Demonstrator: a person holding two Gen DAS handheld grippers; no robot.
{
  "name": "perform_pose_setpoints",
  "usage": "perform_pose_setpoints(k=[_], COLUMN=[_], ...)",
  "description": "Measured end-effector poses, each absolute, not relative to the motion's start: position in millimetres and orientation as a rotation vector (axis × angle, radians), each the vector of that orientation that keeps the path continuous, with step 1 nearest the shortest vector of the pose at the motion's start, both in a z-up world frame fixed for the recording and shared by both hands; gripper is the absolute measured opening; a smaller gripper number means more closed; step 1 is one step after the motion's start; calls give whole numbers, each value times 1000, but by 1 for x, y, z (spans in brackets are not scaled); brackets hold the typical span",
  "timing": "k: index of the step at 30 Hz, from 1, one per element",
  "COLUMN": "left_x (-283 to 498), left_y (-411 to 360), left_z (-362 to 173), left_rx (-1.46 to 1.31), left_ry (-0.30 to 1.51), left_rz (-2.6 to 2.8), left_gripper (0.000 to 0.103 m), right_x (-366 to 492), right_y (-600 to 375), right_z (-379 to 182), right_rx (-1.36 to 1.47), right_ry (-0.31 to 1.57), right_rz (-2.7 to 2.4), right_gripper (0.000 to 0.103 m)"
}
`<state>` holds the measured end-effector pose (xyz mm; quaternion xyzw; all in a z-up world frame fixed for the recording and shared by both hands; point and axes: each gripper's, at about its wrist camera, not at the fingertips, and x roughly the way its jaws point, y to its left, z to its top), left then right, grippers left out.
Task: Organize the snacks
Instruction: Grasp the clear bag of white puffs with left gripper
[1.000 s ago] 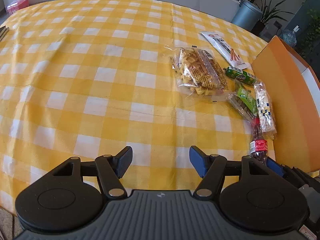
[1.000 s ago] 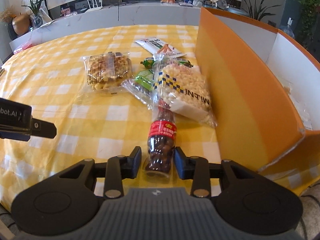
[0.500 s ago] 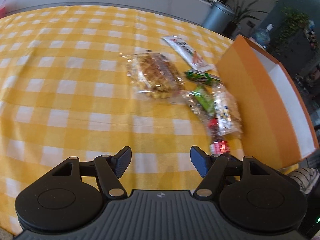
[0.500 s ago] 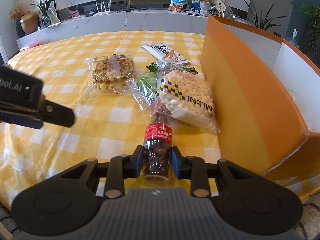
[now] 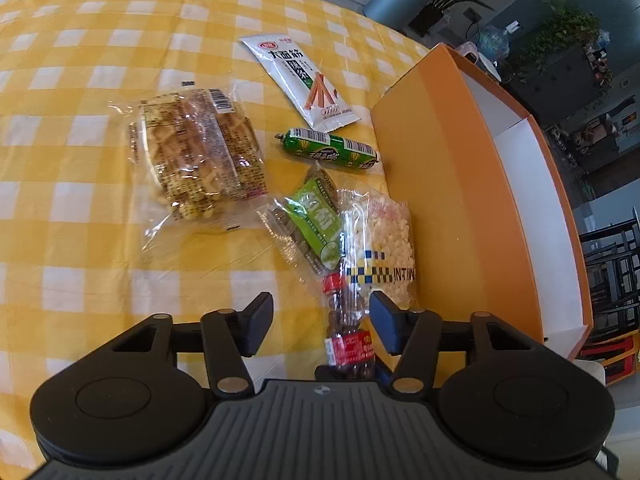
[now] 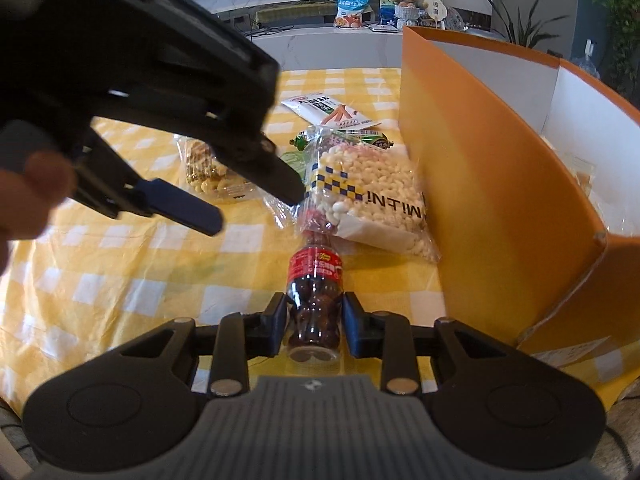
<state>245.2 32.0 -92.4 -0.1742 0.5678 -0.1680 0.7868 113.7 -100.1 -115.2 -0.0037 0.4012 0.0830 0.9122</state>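
A small cola-shaped bottle (image 6: 316, 276) of brown candy balls, red label, lies on the yellow checked tablecloth (image 6: 120, 280). My right gripper (image 6: 314, 320) is shut on its base. The bottle's cap end is tucked under a clear bag of white puffs (image 6: 372, 184). My left gripper (image 5: 320, 320) hovers above the bottle's neck (image 5: 346, 312) with jaws closing; the pads do not press on anything. In the right wrist view the left gripper (image 6: 256, 210) looms at upper left over the snack pile. The orange box (image 5: 452, 200) with white inside stands to the right.
A waffle pack (image 5: 196, 152), a green packet (image 5: 320, 216), a green sausage (image 5: 328, 150) and a white stick-snack pouch (image 5: 304, 80) lie left of the box. A hand (image 6: 28, 196) holds the left gripper. A counter with snack bags (image 6: 348, 8) lies beyond the table.
The left gripper swung right over the snack pile and now fills the upper left of the right wrist view; its jaws have narrowed. The right gripper stays shut on the bottle.
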Motion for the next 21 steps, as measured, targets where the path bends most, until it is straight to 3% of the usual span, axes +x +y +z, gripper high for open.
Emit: perform_pose_setpoints(k=[6, 9, 13, 21], left_x=[257, 258, 258, 247], left_y=[13, 7, 10, 18], left_z=[-101, -105, -104, -87], left_rx=[-380, -390, -462, -479], left_ry=[1232, 1228, 1225, 1173], left_rz=[-400, -407, -407, -398], left_gripper=[58, 51, 34, 27], right_x=[113, 113, 113, 111], right_y=[-98, -101, -101, -100], right_z=[-115, -114, -114, -117], right_rx=[-6, 4, 10, 1], right_ry=[824, 823, 824, 823], right_rz=[170, 173, 181, 180], right_gripper=[29, 29, 33, 32])
